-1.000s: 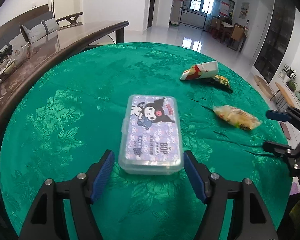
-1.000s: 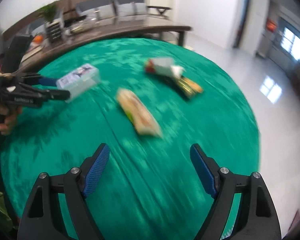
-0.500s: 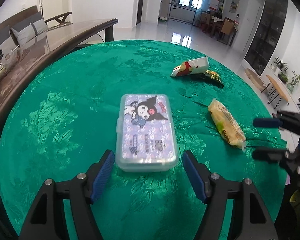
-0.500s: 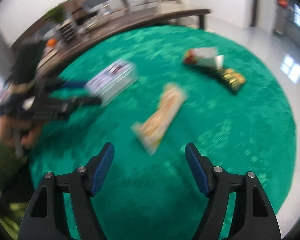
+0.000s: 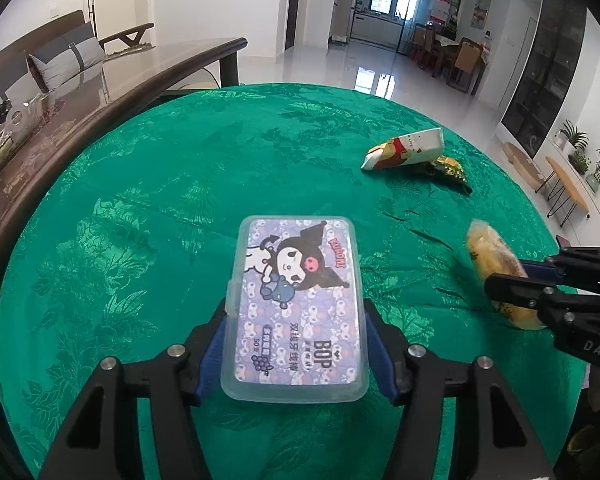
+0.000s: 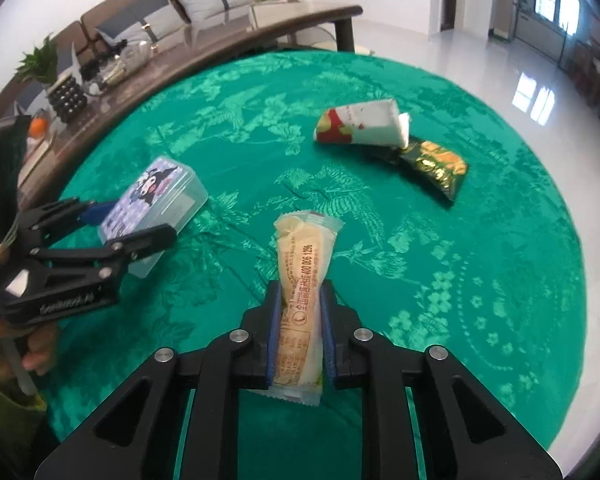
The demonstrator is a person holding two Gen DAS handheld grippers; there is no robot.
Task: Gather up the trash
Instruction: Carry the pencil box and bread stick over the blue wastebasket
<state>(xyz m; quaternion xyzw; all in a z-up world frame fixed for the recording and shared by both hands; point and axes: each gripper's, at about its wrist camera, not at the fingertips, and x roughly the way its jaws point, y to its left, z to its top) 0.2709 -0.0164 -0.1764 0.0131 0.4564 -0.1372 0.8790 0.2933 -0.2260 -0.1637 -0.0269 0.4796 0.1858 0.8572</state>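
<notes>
Green-clothed round worktop [image 5: 148,184]. Left tongs [image 5: 294,344] clamped on clear plastic box [image 5: 298,308], near edge. Right tongs [image 6: 300,336] clamped on yellow snack wrapper [image 6: 302,280]. White-red wrapper [image 6: 360,126] and dark wrapper [image 6: 436,168] lie touching, farther back.

A yellow snack packet [image 5: 496,268] smears with motion blur in the left wrist view, its lower part hidden behind the right gripper [image 5: 512,276]. The left gripper [image 6: 140,224] covers the near side of a clear plastic box [image 6: 156,196] in the right wrist view. A white carton [image 6: 360,128] overlaps one end of a dark wrapper [image 6: 436,168]. Print on the carton is too small to read. Both grippers' handles run off the frames' lower edges.
</notes>
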